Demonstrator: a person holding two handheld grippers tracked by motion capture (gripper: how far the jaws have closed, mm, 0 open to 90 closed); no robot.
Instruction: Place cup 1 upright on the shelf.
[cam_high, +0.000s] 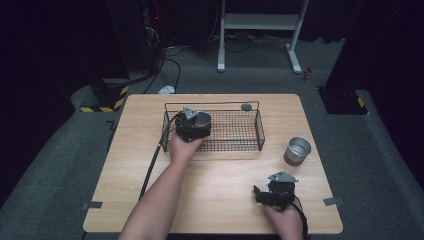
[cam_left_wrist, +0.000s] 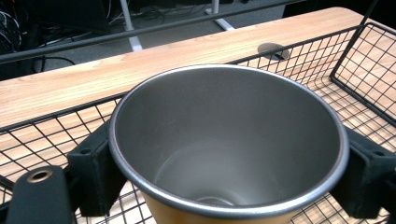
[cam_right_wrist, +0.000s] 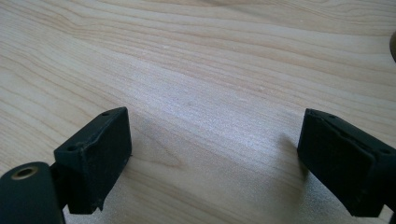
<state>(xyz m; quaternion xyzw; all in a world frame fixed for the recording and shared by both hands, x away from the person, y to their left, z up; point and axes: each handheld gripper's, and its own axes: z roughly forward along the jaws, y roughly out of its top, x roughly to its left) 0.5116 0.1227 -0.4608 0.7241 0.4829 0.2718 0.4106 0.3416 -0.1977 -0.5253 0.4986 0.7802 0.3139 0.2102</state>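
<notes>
Dark room all around, grey carpet, cables and a white frame stand at the back, and your wooden desk (cam_high: 215, 185) sits lit up in the middle.

Your left tool (cam_high: 196, 121) is over the left end of the wire basket (cam_high: 240, 131), and it's clamped on a steel cup (cam_left_wrist: 229, 140). In the left gripper view you can see both black pads (cam_left_wrist: 91, 172) pressed flat against the cup's outer wall, one on each side just under the rim, so the jaws are spread about as wide as the cup. That cup is upright, mouth up, nothing inside that I can make out, just the shiny bottom. It's within the basket walls; I can't tell whether its base is touching the mesh or hanging just above it. Past the basket's far rail there's a small dark round disc (cam_left_wrist: 273, 49) lying on the desk.

Your right tool (cam_high: 260, 196) is down at the near right corner of the desk, jaws wide apart with nothing between them, only bare wood grain showing in the right gripper view. Looks like it's resting low on or right above the surface.

Second steel cup (cam_high: 298, 151) stands upright on the desk to the right of the basket, just beside its right end, looks empty, well apart from your right tool.
</notes>
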